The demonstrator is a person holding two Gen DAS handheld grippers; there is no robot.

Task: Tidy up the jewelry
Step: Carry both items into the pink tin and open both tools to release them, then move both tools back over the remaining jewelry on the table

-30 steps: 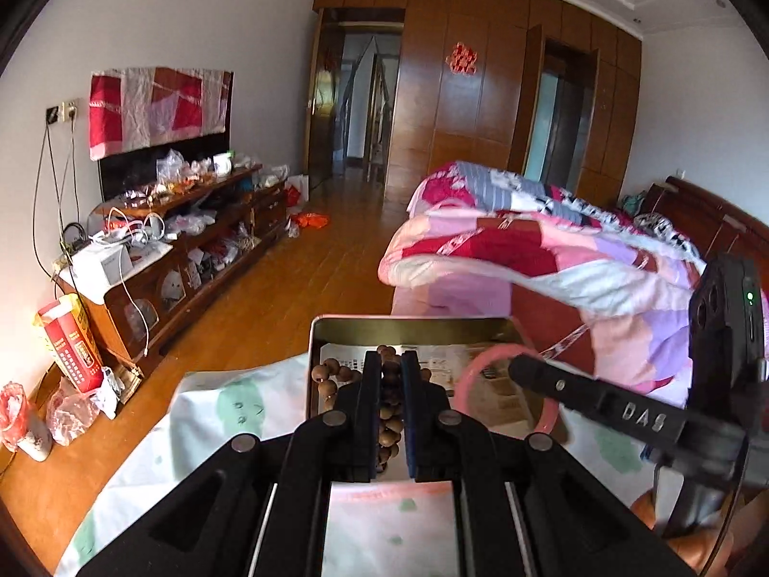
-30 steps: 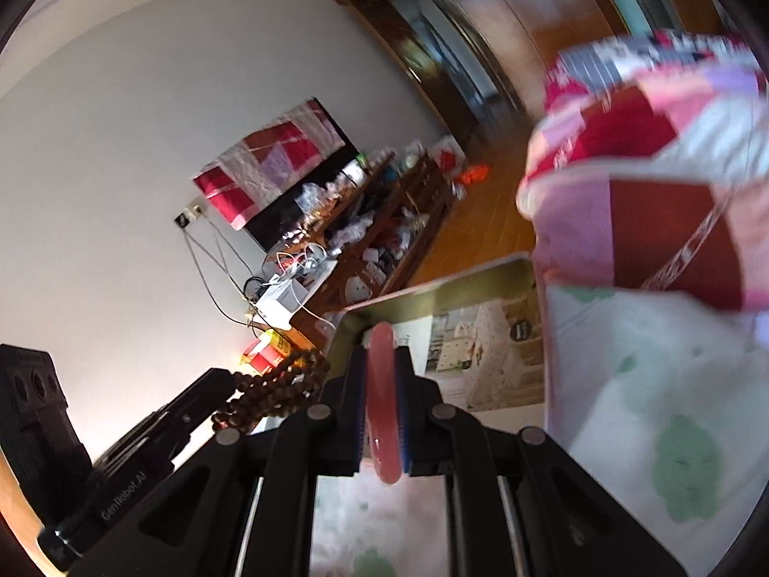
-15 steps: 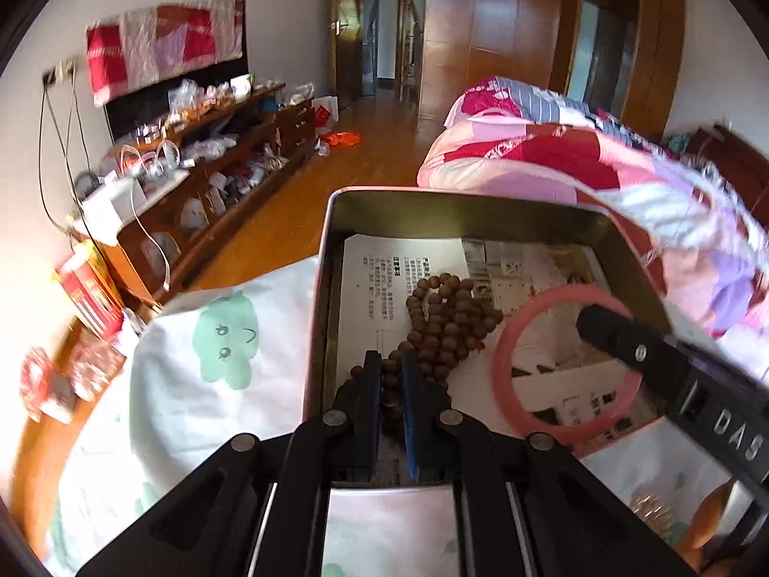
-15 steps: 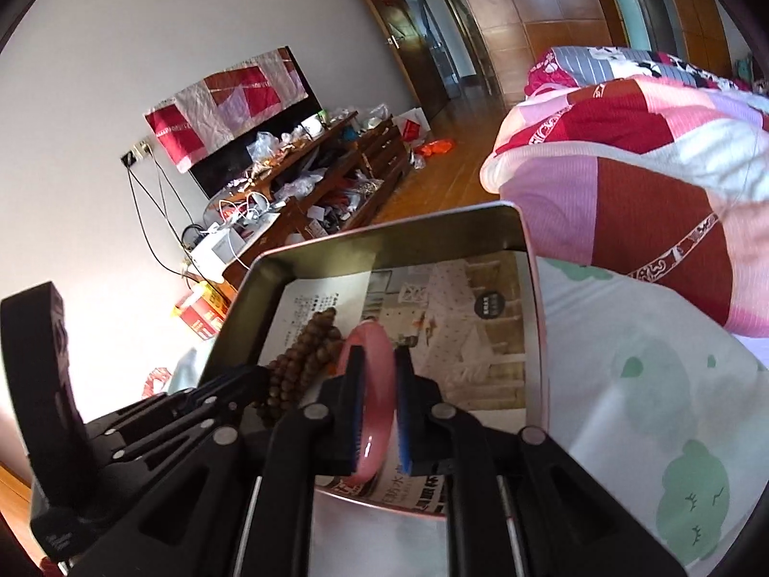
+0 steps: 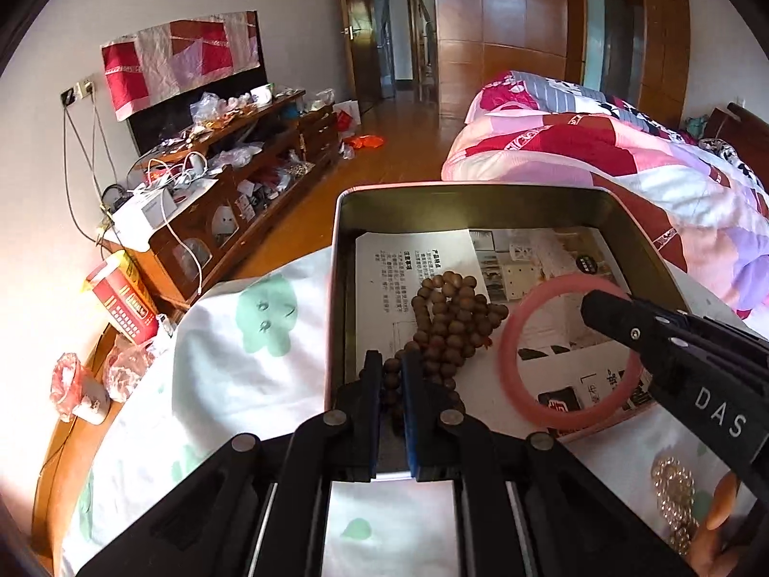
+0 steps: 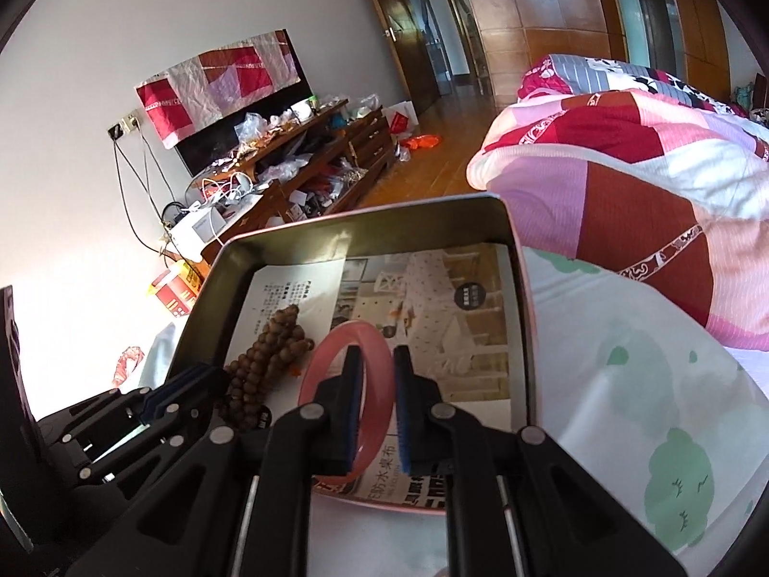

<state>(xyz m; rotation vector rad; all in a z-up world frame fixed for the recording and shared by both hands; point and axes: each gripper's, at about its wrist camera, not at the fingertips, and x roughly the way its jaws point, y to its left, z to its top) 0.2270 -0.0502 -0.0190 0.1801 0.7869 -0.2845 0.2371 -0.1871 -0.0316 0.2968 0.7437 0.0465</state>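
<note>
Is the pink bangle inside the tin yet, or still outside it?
Inside. The pink bangle lies over the printed paper lining the tin, beside the wooden beads, with the right hand-held gripper clamped on it.

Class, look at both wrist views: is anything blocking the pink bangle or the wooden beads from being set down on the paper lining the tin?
Nothing visible does. The pink bangle and wooden beads already lie inside the tin, on its paper lining, each clamped by a gripper.
</note>
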